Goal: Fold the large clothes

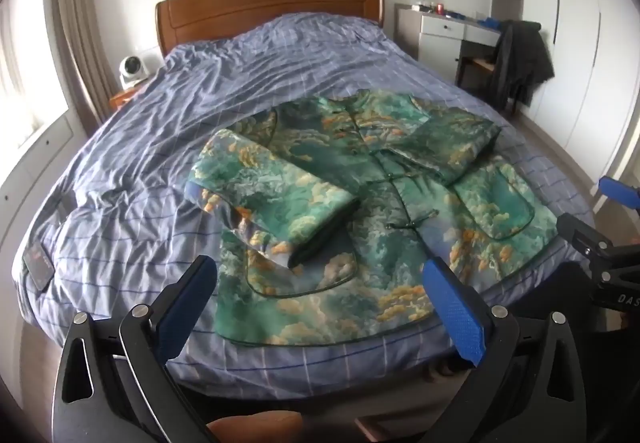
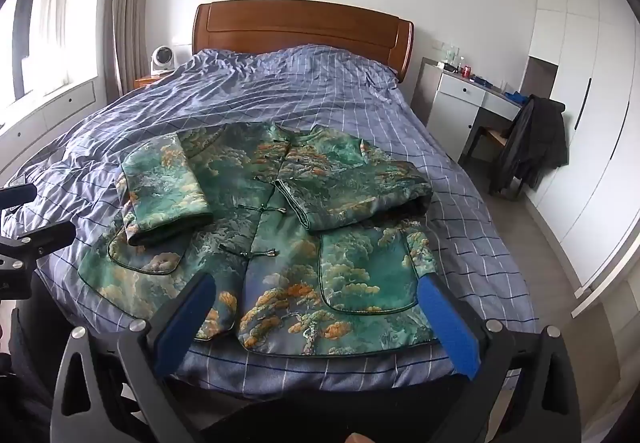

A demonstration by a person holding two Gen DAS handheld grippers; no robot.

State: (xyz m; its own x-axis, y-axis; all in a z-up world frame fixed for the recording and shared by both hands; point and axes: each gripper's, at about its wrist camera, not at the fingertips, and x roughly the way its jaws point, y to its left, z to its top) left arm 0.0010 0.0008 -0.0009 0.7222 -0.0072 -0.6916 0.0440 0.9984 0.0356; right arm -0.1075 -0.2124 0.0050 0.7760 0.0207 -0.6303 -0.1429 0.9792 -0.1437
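Left claw (image 1: pixel 320 283) and right claw (image 2: pixel 316 307): both spread wide, nothing between the blue pads, both tilted down over the foot of the bed.

Green-and-orange landscape-print padded jacket with knot buttons (image 1: pixel 372 211) lies flat, front up, on the blue checked bedspread (image 1: pixel 168 131), collar at 12 o'clock, hem at 6 nearest the claws. No contact; hem sits just beyond the fingertips in both wrist views.

Progress, my read: both sleeves already folded in across the chest, left sleeve (image 1: pixel 276 195) at 10 o'clock, right sleeve (image 2: pixel 352 191) at 1. Body not yet folded. Probably left: hem-to-collar fold, maybe sides in.
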